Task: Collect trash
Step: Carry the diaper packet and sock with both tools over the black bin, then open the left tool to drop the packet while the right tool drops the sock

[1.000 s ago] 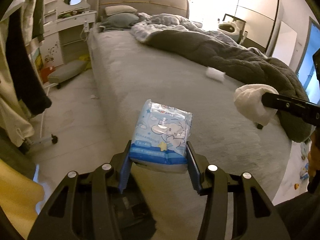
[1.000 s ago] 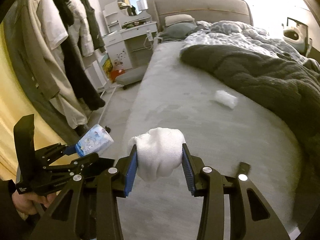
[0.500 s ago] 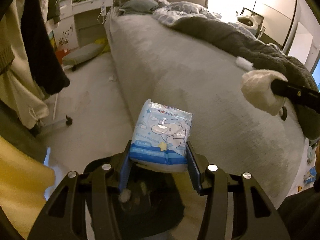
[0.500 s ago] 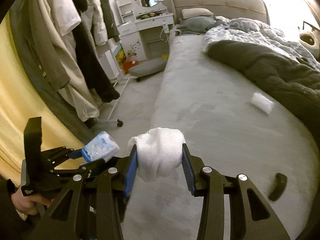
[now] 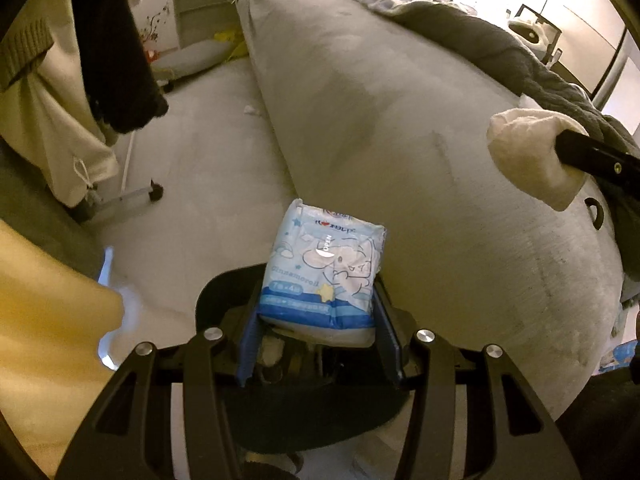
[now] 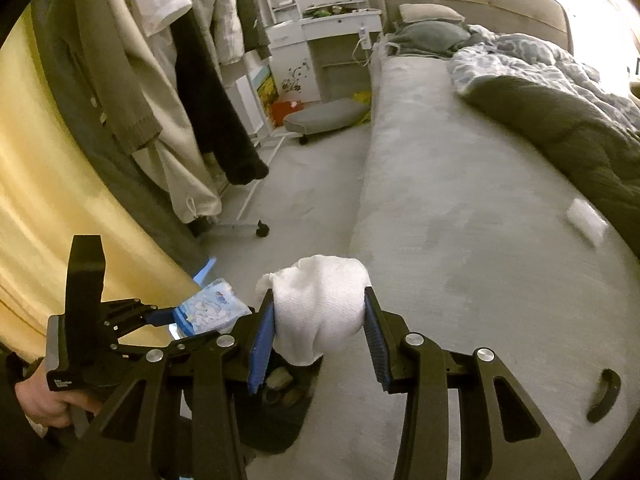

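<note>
A: So why is the tissue pack (image 5: 324,276) being held upright like that?

B: It is being pinched at its lower end by the left gripper (image 5: 318,340), whose jaws are closed on its two sides, so most of the pack is being left standing clear above the pads. Judging by the dark bin (image 5: 288,408) being seen directly beneath, the pack is being lined up for a drop.

A: And the white thing?

B: A wadded white cloth (image 6: 320,308) is being squeezed between the jaws of the right gripper (image 6: 320,340), which are clamped on both of its sides. It is being carried beside the left one, above the bed edge and near the same bin, whose rim and contents are being glimpsed below it in the right wrist view.

A: Why are both being held at once?

B: Probably so that two pieces are being binned in one trip; that is being judged, not seen.

A: Is anything being left behind?

B: A small white scrap (image 6: 586,222) is being left on the bed (image 6: 460,208), close to the dark blanket (image 6: 568,136), well apart from both grippers. A dark curved piece (image 6: 604,394) is also lying on the bed; what it is cannot be told.
</note>
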Motion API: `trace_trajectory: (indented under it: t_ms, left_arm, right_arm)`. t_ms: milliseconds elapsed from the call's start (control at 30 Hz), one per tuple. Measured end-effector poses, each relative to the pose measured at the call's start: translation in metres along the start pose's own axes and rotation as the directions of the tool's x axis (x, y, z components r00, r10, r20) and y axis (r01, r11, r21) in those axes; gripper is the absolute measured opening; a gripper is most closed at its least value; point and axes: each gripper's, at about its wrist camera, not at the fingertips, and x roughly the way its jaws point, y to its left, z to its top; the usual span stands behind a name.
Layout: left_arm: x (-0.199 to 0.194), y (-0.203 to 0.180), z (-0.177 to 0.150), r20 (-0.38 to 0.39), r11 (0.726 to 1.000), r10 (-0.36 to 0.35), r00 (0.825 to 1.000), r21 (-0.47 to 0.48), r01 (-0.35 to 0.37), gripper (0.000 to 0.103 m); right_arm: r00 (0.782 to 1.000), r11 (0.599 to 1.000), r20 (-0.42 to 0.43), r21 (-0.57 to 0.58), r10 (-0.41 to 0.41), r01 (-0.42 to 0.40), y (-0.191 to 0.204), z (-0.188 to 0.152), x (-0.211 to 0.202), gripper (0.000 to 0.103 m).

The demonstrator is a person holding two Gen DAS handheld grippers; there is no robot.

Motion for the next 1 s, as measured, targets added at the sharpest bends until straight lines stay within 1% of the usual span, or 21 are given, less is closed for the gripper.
trace_trajectory:
  t_ms: [267, 400, 533, 633, 733, 867, 1000]
  left_arm:
    - [0.013, 0.018, -0.011, -0.1, 1.0, 0.002, 0.995, -0.022, -0.004, 0.053]
    - [0.017, 0.027, -0.016, -0.139, 0.999, -0.021, 0.99, -0.043, 0.015, 0.054]
    - [0.026, 0.034, -0.025, -0.205, 0.999, -0.03, 0.978, -0.045, 0.021, 0.054]
    - [0.03, 0.037, -0.031, -0.237, 0.999, -0.027, 0.971, -0.039, 0.019, 0.054]
    - [0.032, 0.042, -0.035, -0.264, 0.999, -0.04, 0.964, -0.046, 0.029, 0.058]
    - [0.032, 0.048, -0.039, -0.276, 0.997, -0.057, 0.959, -0.056, 0.043, 0.068]
    - [0.028, 0.055, -0.041, -0.273, 0.997, -0.059, 0.96, -0.072, 0.041, 0.069]
  right_arm:
    - [0.998, 0.999, -0.055, -0.029, 0.021, -0.023, 0.019, 0.0, 0.024, 0.042]
    - [0.996, 0.998, -0.083, -0.049, 0.025, -0.03, 0.03, 0.0, 0.036, 0.042]
    - [0.994, 0.997, -0.103, -0.063, 0.029, -0.036, 0.04, 0.002, 0.047, 0.042]
    - [0.992, 0.997, -0.121, -0.072, 0.034, -0.042, 0.047, 0.001, 0.054, 0.042]
    - [0.989, 0.995, -0.14, -0.086, 0.036, -0.048, 0.055, 0.0, 0.063, 0.042]
    - [0.985, 0.993, -0.17, -0.104, 0.031, -0.05, 0.064, -0.003, 0.075, 0.042]
    - [0.978, 0.992, -0.205, -0.114, 0.027, -0.051, 0.071, -0.005, 0.088, 0.042]
